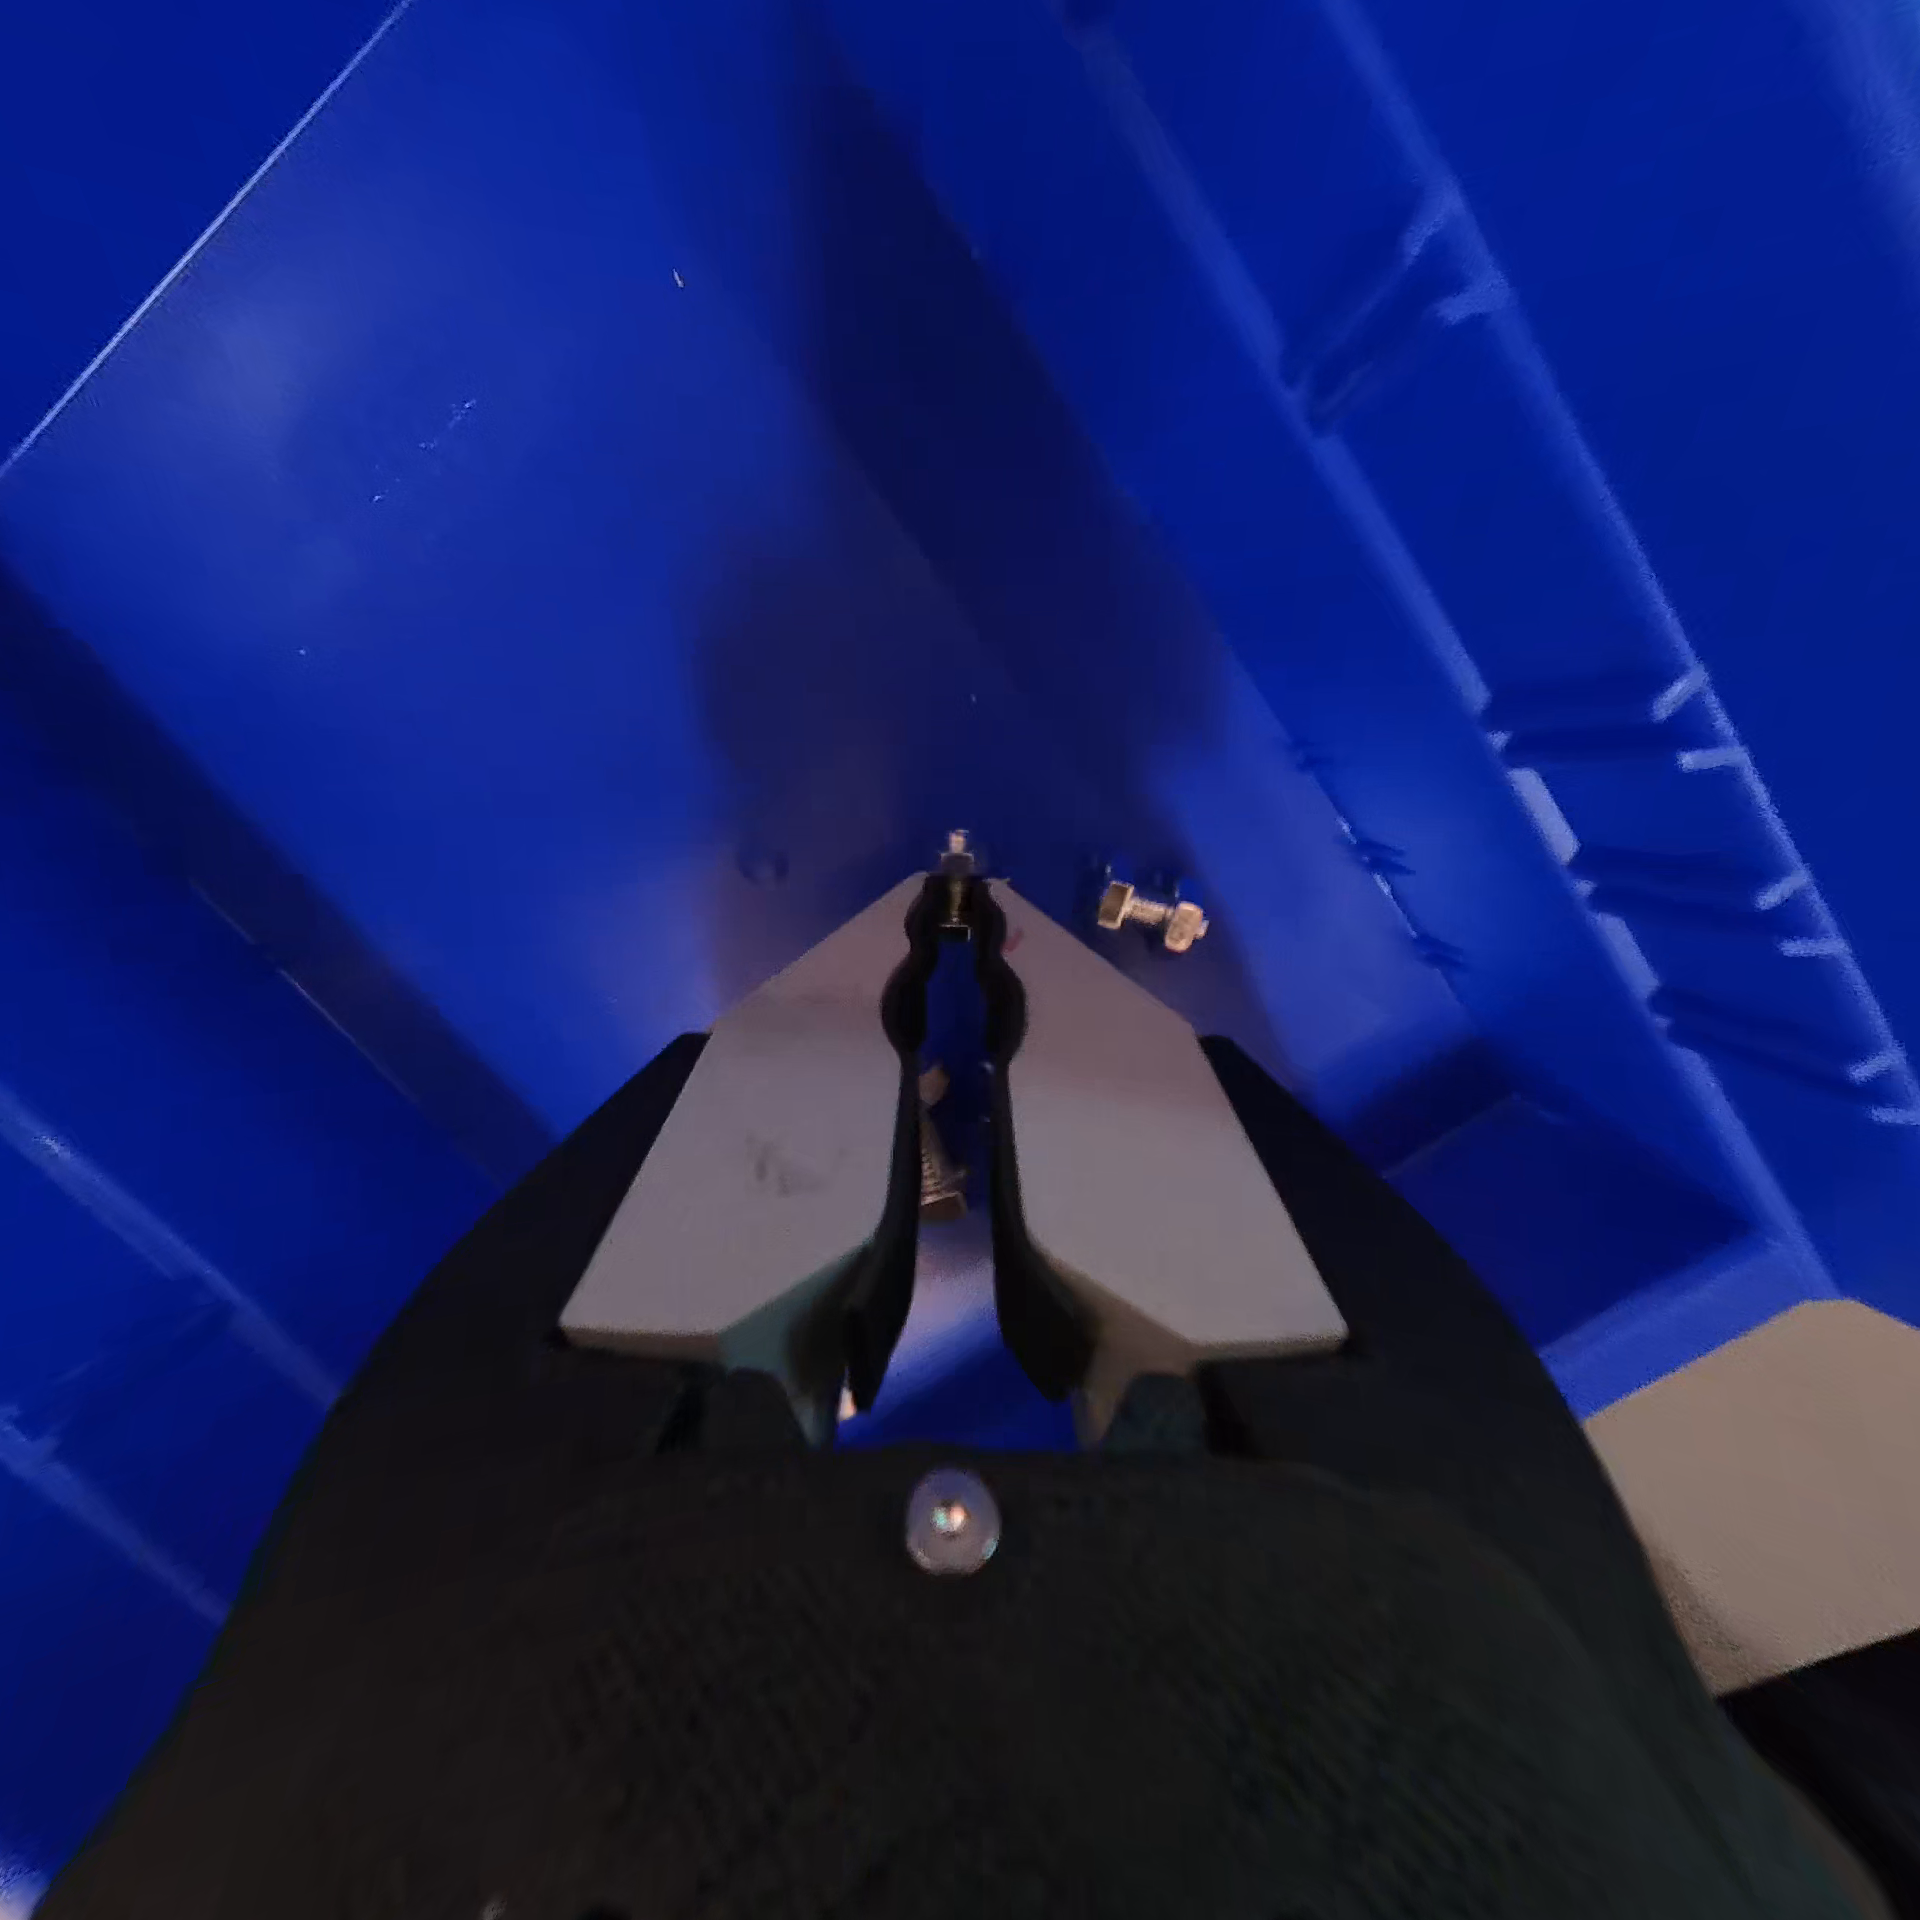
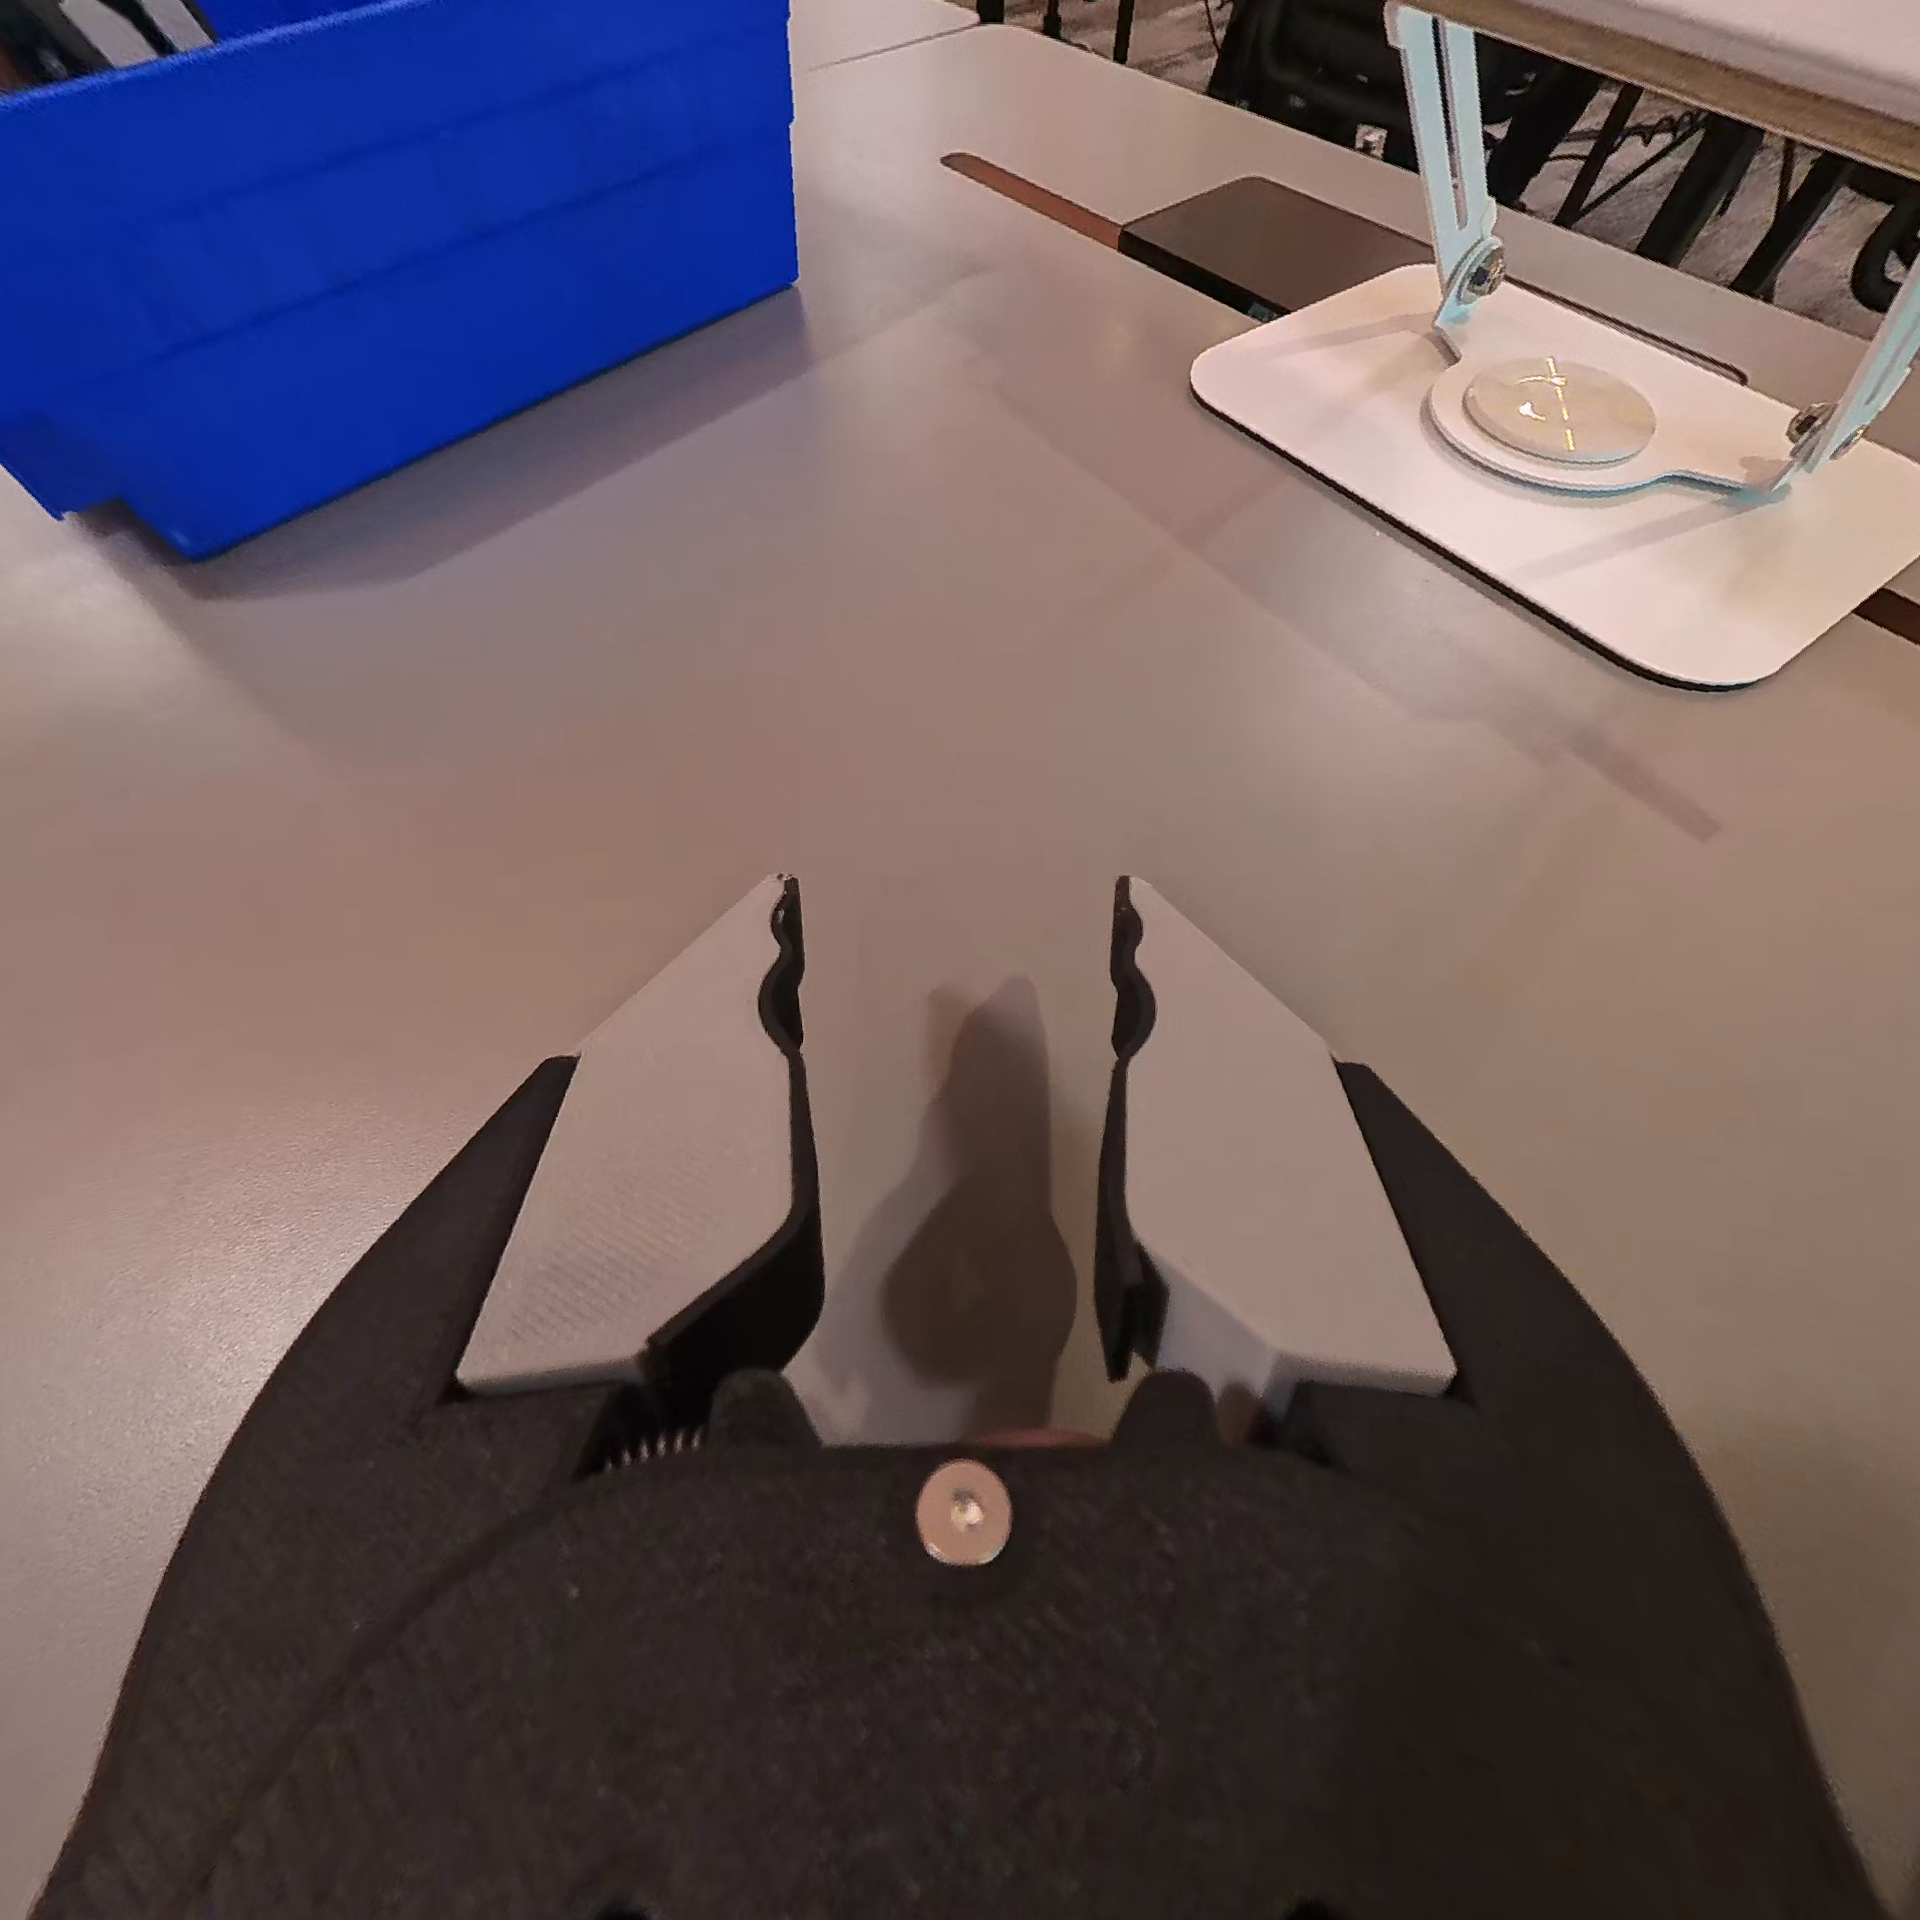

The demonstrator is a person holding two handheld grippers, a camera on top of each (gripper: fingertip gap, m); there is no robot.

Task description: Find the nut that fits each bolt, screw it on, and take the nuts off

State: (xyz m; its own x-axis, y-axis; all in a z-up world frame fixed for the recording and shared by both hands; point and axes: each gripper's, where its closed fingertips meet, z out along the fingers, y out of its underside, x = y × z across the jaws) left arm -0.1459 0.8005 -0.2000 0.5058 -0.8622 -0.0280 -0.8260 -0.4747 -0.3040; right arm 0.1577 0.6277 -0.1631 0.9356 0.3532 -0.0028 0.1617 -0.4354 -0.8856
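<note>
My left gripper point(image 1: 957, 906) reaches down into a blue bin point(image 1: 520, 520). Its fingertips are shut on a small metal bolt point(image 1: 956, 864), whose end sticks out past the tips. A thicker bolt with a nut on it point(image 1: 1151, 914) lies on the bin floor just to the right. Another bolt point(image 1: 941, 1179) shows through the gap lower between the fingers. My right gripper point(image 2: 956, 904) is open and empty, hovering over the grey table point(image 2: 935, 675), with nothing between its pads.
In the right wrist view the blue bin point(image 2: 416, 260) stands at the far left on the table. A white stand base with pale blue arms point(image 2: 1558, 499) sits at the far right, with a dark flat slab point(image 2: 1268, 239) behind it. The bin's ribbed wall point(image 1: 1558, 675) rises close on the right of my left gripper. The tips of one gripper are about 35 cm away from the tips of the other.
</note>
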